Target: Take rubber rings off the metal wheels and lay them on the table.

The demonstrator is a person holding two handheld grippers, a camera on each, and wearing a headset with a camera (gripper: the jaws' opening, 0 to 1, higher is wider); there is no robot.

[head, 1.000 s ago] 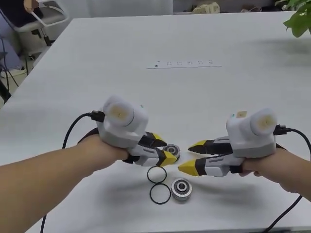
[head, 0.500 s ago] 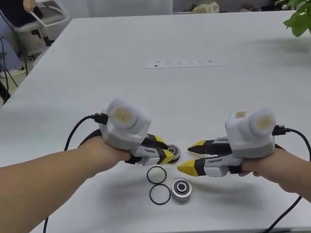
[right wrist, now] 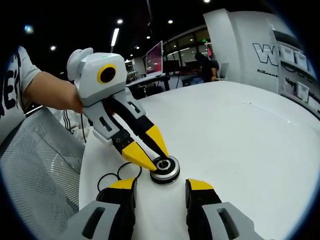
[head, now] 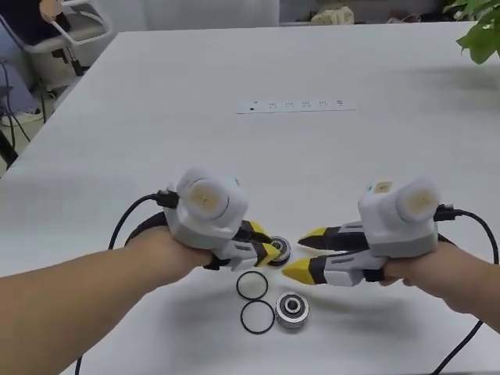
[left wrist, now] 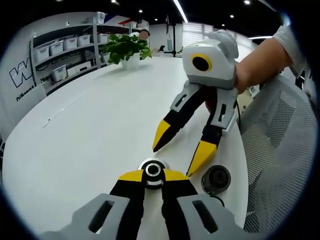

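Note:
My left gripper (head: 271,251) (left wrist: 152,176) is shut on a small metal wheel (head: 280,249) (left wrist: 152,169) that wears a dark rubber rim and rests on the white table (head: 258,156). In the right gripper view the left gripper (right wrist: 152,159) pinches that wheel (right wrist: 166,170) from the left. My right gripper (head: 300,253) (right wrist: 161,185) is open, its yellow tips just right of the wheel, and it appears in the left gripper view as the right gripper (left wrist: 176,156). Two loose black rubber rings (head: 251,285) (head: 257,316) lie in front. A second wheel (head: 291,308) (left wrist: 216,180) sits beside them.
A white strip with small marks (head: 297,105) lies at mid-table. A potted plant (head: 478,31) stands at the far right corner and a chair (head: 66,35) at the far left. Black cables (head: 129,223) trail from both grippers toward the table's near edge.
The left jaws have closed together on the wheel. The right gripper has edged a little left toward it. Rings and second wheel have stayed put.

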